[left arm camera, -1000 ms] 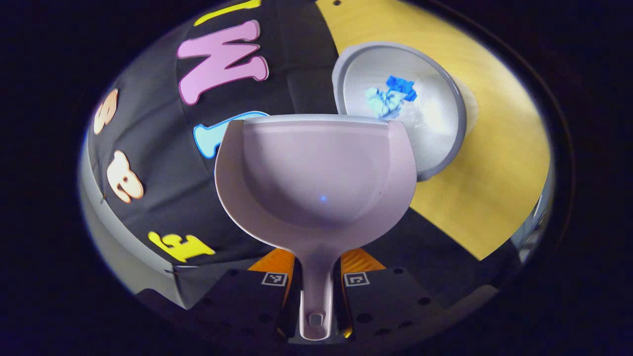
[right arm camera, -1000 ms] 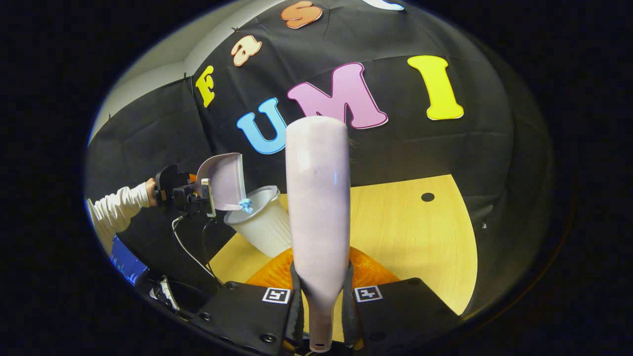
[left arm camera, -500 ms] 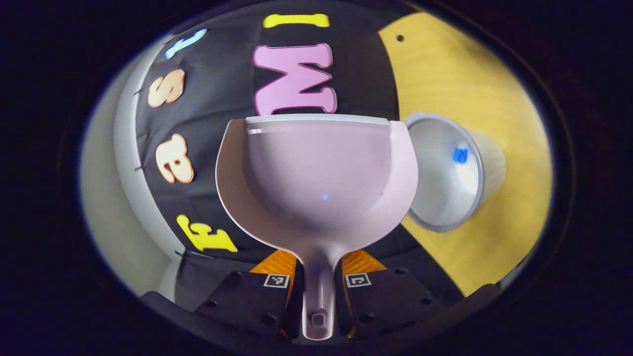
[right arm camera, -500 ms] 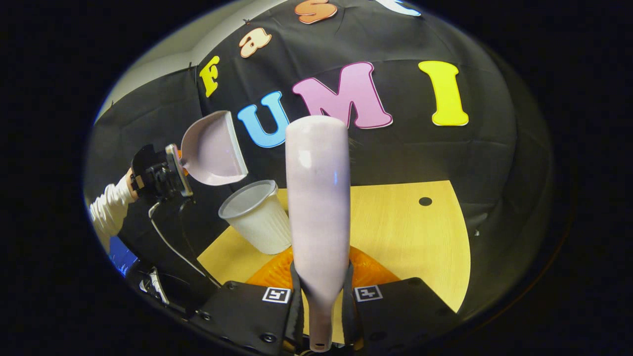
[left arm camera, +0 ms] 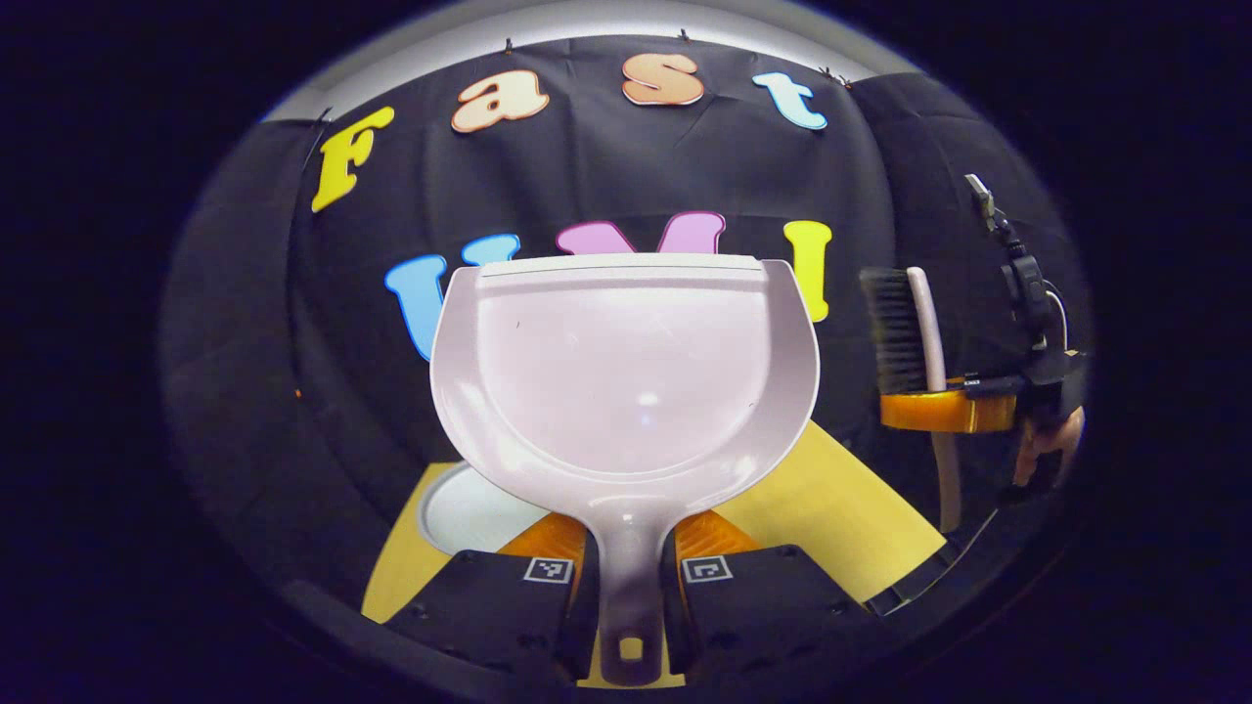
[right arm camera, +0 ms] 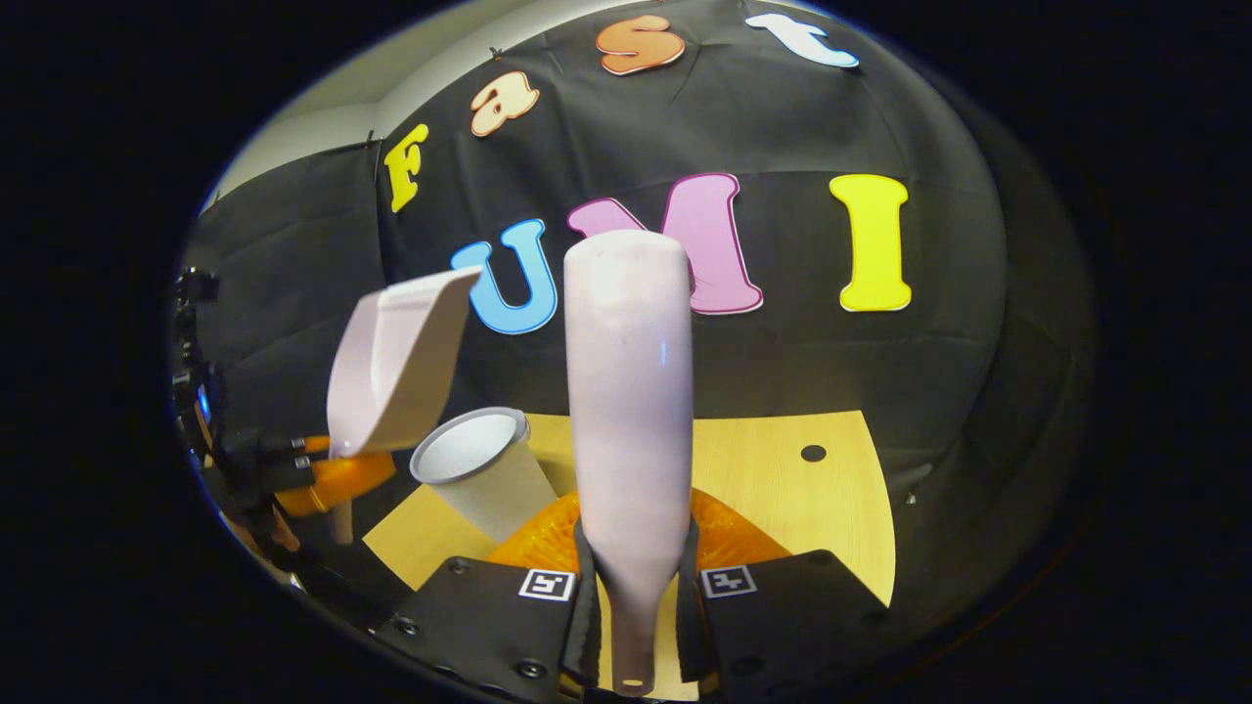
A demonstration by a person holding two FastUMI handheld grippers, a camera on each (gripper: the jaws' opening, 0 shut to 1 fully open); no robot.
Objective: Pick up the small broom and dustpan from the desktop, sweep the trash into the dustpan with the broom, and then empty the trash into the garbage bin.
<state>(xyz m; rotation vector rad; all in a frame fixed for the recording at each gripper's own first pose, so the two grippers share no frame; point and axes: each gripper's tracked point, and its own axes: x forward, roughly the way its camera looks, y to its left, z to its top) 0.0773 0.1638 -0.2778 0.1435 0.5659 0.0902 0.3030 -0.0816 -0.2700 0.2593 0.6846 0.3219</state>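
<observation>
A pale wooden counter (right arm camera: 782, 508) is sitting in front of the black cloth wall. A white ribbed garbage bin (right arm camera: 479, 479) is standing on it, leaning slightly; in the left gripper view its open rim (left arm camera: 469, 508) is peeking out below the dustpan. The left tool (left arm camera: 628, 587) is gripping the handle of a pale pink dustpan (left arm camera: 626, 372), holding it lifted in the air, tipped up just above and beside the bin (right arm camera: 391, 362). The right tool (right arm camera: 631, 596) is clamping the handle of the small broom (right arm camera: 628, 391), pointing it upright above the counter. From the left gripper view, the broom's dark bristles (left arm camera: 892, 328) are facing left.
</observation>
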